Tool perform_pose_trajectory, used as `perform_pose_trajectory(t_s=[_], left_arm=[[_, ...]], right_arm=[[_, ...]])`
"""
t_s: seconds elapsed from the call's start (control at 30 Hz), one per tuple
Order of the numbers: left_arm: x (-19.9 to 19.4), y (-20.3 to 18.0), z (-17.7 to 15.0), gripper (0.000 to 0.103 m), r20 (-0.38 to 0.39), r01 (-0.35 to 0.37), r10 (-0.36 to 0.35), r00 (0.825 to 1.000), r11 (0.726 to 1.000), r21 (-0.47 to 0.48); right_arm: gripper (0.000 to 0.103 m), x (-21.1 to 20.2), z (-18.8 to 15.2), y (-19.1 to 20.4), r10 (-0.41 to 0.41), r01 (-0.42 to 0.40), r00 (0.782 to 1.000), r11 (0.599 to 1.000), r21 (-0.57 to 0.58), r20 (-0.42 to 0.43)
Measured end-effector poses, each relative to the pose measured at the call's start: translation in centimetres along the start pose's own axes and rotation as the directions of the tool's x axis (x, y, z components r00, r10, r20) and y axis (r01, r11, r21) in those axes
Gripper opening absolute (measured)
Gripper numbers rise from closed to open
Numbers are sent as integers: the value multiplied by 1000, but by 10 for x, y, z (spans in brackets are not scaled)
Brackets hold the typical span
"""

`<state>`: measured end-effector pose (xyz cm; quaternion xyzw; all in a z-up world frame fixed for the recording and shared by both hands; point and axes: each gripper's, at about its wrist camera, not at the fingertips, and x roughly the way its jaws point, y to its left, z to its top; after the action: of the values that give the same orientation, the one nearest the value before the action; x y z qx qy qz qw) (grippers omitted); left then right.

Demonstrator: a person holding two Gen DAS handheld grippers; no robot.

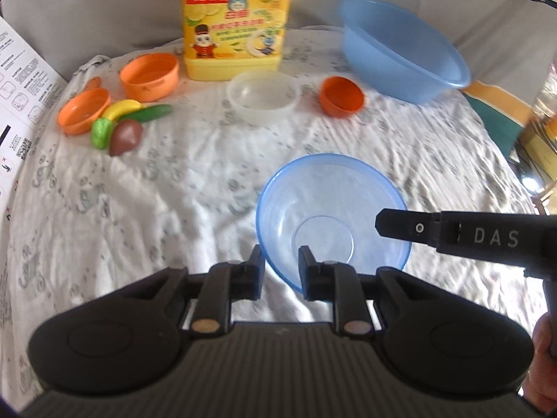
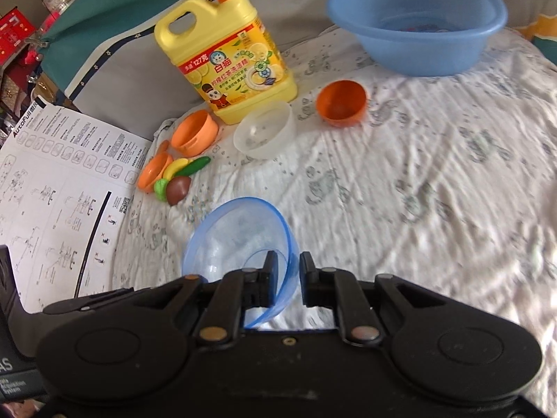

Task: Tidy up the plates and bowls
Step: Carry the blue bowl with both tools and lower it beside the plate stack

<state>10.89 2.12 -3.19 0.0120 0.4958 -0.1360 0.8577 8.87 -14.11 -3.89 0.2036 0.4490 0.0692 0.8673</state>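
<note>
A clear blue bowl (image 1: 330,202) (image 2: 236,240) hangs tilted just above the white printed sheet (image 1: 174,191). My right gripper (image 2: 288,264) is shut on the bowl's rim; one of its fingers (image 1: 400,230) shows lying across the bowl's right edge. My left gripper (image 1: 282,264) straddles the near rim, one finger inside the bowl and one outside, with a visible gap, so it stands open. Farther back sit a clear white bowl (image 1: 263,99) (image 2: 263,129), a small orange bowl (image 1: 341,97) (image 2: 341,102) and a big blue basin (image 1: 403,48) (image 2: 417,24).
A yellow detergent jug (image 1: 233,31) (image 2: 229,59) stands at the back. Left of it are an orange pot (image 1: 149,76), an orange pan (image 1: 83,109) and toy fruit and vegetables (image 1: 122,122). A printed instruction sheet (image 2: 62,181) lies along the left edge.
</note>
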Motion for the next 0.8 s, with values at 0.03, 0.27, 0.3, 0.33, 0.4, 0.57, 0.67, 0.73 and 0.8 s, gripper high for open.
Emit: perform_pose_trajectory(t_s=[0.03, 0.27, 0.3, 0.33, 0.4, 0.57, 0.67, 0.73, 0.8], left_arm=[[-3, -4, -5, 22, -2, 4, -4, 1000, 1000, 5], [-14, -28, -37, 23, -22, 24, -24, 999, 999, 28], [-14, -30, -41, 23, -26, 27, -26, 999, 999, 29], [-14, -32, -45, 23, -30, 30, -29, 999, 999, 28], [-14, -35, -52, 23, -42, 38, -37, 998, 999, 23], [-14, -44, -67, 23, -62, 46, -44, 997, 998, 38], [-12, -48, -73, 24, -71, 48, -45, 996, 998, 41], [-10, -49, -76, 24, -79, 48, -45, 996, 998, 40], [-8, -50, -79, 24, -86, 48, -44, 995, 998, 41]], right_arm=[[13, -4, -5, -2, -1, 1, 1000, 1000, -2, 1], [13, -23, -36, -17, -25, 25, 1000, 1000, -17, -7], [13, -25, -40, -19, -27, 27, 1000, 1000, -16, -10], [13, -26, -43, -21, -28, 28, 1000, 1000, -14, -13], [13, -30, -51, -25, -31, 31, 999, 999, -11, -16], [14, -38, -65, -33, -37, 37, 999, 999, -12, -20], [14, -40, -71, -36, -42, 41, 999, 999, -12, -26], [14, -39, -75, -39, -43, 43, 998, 999, -8, -36], [14, -39, -80, -42, -45, 45, 998, 999, -6, -44]])
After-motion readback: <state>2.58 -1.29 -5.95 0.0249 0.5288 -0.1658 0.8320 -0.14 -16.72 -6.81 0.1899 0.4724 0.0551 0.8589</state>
